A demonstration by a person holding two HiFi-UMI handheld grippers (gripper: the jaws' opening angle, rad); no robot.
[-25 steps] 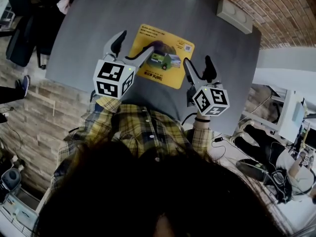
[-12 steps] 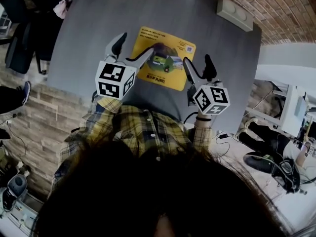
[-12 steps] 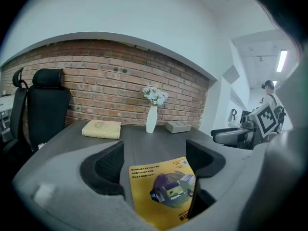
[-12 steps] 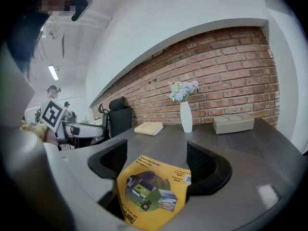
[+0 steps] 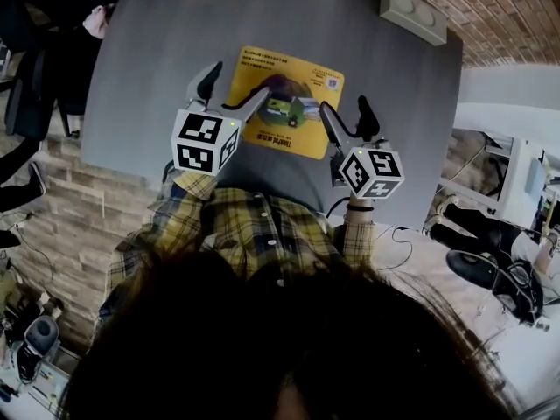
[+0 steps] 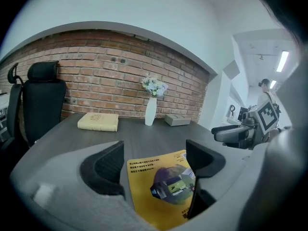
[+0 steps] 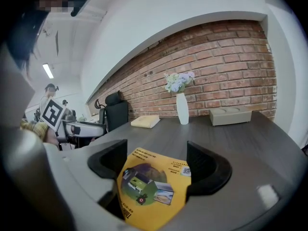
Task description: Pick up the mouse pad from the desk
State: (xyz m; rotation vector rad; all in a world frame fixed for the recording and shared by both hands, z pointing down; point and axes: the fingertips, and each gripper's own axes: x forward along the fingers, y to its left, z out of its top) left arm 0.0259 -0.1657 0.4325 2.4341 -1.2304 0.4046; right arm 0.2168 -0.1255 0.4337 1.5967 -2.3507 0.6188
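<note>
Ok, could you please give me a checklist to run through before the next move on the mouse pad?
1. Left claw open: ok, jaws apart, empty.
2. Right claw open: ok, jaws apart, empty.
3. Mouse pad flat on the desk, nothing on it: ok.
4. Pad framed between each claw's jaws: ok, both gripper views.
5. Claws touching the pad: cannot tell.
6. Book and vase away from the pad: ok, at the far edge.
</note>
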